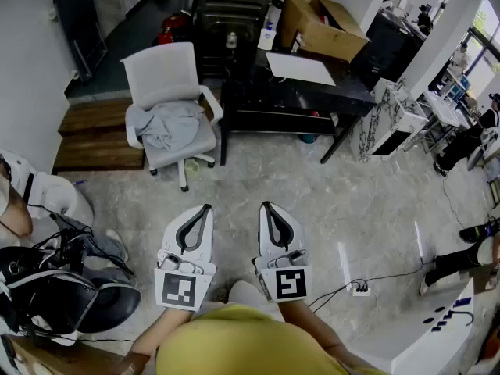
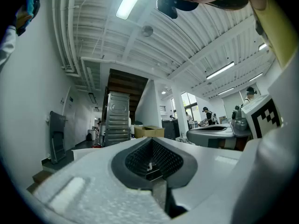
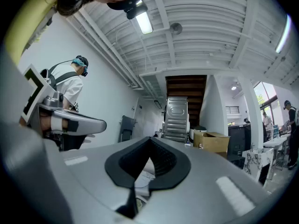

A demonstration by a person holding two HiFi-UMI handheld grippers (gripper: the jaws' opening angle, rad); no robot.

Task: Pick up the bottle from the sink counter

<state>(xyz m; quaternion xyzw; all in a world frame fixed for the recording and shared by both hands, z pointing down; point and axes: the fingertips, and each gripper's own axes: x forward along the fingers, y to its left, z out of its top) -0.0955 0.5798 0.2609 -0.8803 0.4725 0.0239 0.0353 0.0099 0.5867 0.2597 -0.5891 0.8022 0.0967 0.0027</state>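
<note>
You hold the left gripper [image 1: 205, 210] and right gripper [image 1: 267, 208] clenched on nothing, side by side, well short of the white chair [image 1: 168, 100] (a travelling pose, I judge, task unstarted).

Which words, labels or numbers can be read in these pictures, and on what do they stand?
No words or numbers can be read.
Left gripper and right gripper: square marker patterns only, no letters.
White panel, head view: dark marks, too blurred to read.
</note>
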